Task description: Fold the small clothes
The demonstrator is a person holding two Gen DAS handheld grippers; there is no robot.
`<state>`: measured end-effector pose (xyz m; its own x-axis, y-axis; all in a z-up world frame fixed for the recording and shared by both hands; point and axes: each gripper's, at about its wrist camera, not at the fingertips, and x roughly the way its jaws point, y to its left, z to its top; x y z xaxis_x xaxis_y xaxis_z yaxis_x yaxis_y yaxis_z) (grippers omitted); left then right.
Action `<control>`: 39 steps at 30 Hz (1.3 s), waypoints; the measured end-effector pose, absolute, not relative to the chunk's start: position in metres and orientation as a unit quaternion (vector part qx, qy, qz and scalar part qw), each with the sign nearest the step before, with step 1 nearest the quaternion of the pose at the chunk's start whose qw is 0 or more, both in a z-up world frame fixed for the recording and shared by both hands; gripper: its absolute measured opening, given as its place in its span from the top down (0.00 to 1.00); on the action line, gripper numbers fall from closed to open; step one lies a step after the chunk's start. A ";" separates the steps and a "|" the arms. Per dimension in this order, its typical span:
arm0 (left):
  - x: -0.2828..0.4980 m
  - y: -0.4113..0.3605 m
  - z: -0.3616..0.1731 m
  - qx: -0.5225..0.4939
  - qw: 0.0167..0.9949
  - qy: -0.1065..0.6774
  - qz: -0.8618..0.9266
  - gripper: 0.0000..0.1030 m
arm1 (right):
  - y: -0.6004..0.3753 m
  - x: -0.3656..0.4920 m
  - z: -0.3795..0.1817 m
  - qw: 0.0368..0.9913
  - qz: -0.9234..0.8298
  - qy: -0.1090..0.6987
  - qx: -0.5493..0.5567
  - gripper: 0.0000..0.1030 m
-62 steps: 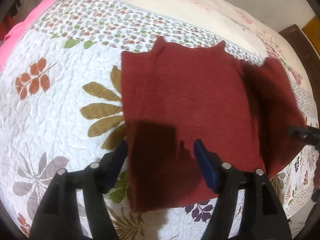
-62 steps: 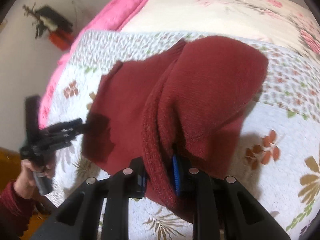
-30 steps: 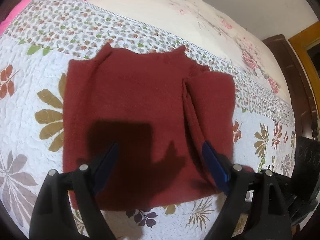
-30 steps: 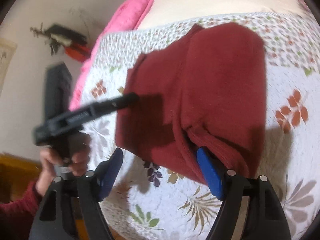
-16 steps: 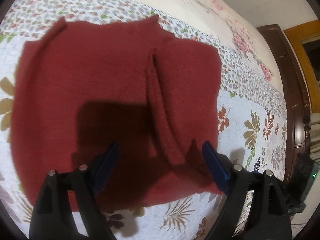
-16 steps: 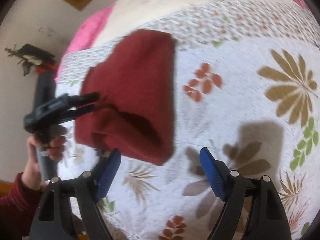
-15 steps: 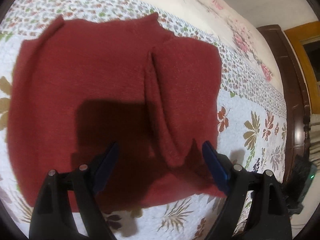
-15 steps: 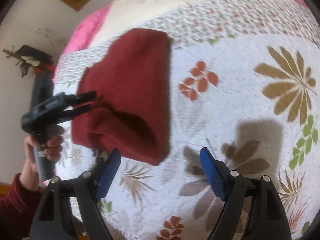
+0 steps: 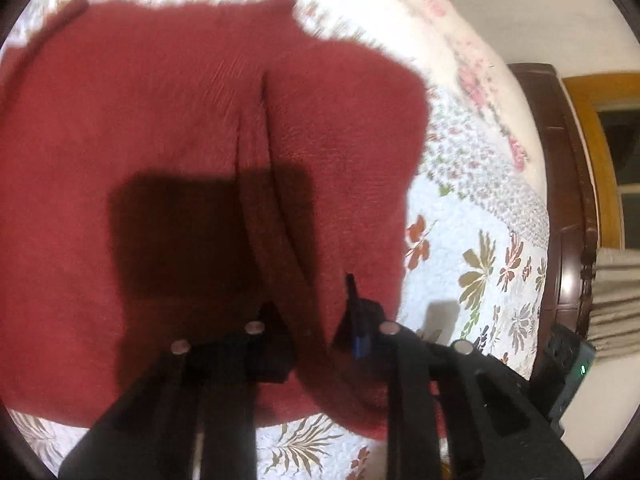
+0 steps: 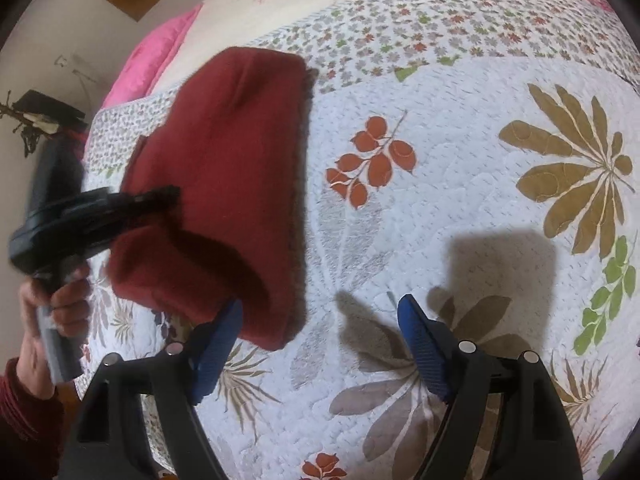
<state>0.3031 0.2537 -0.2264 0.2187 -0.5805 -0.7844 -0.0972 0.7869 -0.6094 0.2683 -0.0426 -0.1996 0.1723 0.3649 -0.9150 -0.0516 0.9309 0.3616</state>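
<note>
Our left wrist view sits close above the red garment (image 9: 192, 168); our right wrist view, farther back, shares it at 10 o'clock.

A: Bright indoor light from above and behind; the left gripper (image 9: 310, 312) throws a hard, square shadow onto the red garment (image 9: 168, 128), so its own fingers sit nearly black

B: And the right gripper (image 10: 320, 340) drops a crisp dark shadow on the white quilt (image 10: 460, 168), which looks a little washed out

A: Motion blur smears the left view, worst along the garment's top edge and the floral border

B: The right view is sharper; only the hand (image 10: 60, 304) and the left gripper there are blurred. Both views bulge fisheye-style, with dark vignetted corners
</note>
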 end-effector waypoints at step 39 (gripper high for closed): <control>0.210 0.427 -0.181 -0.231 0.777 0.577 -0.096 0.32 | 0.098 0.267 -0.218 0.720 0.228 0.652 0.069 0.22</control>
<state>0.2098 0.4274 -0.1811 0.3159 -0.4158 -0.8529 -0.1181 0.8747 -0.4701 0.2671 0.0978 -0.2182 0.0454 0.4184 -0.9071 -0.2385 0.8864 0.3969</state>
